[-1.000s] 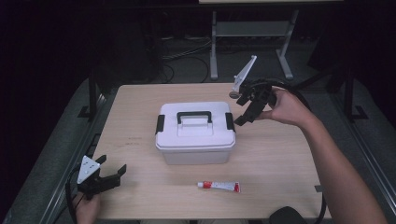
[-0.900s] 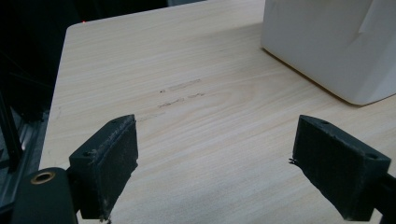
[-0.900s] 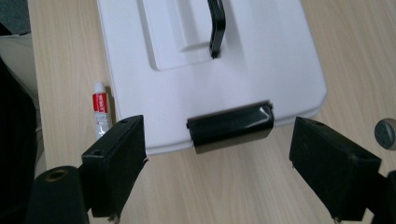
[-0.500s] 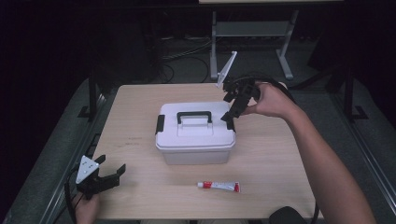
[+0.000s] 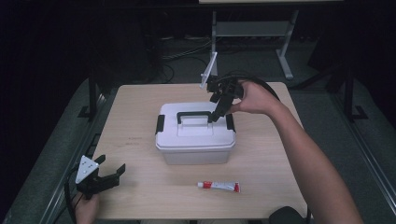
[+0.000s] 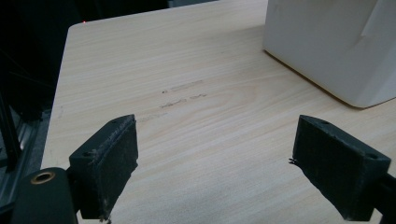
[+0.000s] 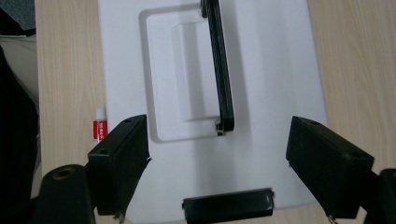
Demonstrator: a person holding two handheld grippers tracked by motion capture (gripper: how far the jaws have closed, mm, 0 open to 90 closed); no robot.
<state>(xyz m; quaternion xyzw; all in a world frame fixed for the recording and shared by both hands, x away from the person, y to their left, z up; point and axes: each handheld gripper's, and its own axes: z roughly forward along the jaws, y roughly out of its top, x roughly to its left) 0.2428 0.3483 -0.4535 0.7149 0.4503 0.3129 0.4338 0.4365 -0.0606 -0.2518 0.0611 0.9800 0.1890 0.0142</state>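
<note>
A white lidded box [image 5: 196, 137] with a black carry handle [image 5: 194, 114] and black side latches stands mid-table. My right gripper [image 5: 217, 112] hangs open just over the lid's right end, pointing down at it. Its own view looks straight down on the lid [image 7: 261, 84], the handle [image 7: 221, 70] and the near latch [image 7: 228, 205], with nothing between the jaws [image 7: 217, 172]. My left gripper [image 5: 108, 176] rests open at the table's front left corner. Its view [image 6: 215, 177] looks across bare wood toward the box's corner [image 6: 336, 42].
A small white tube with a red cap [image 5: 218, 186] lies on the table [image 5: 135, 116] in front of the box, and its end [image 7: 99, 126] peeks past the lid in the right gripper view. Dark floor, cables and a metal stand lie beyond the far edge.
My right gripper has swung from the table's far right in over the box, tipping down toward the lid's right end. The left gripper has stayed put.
</note>
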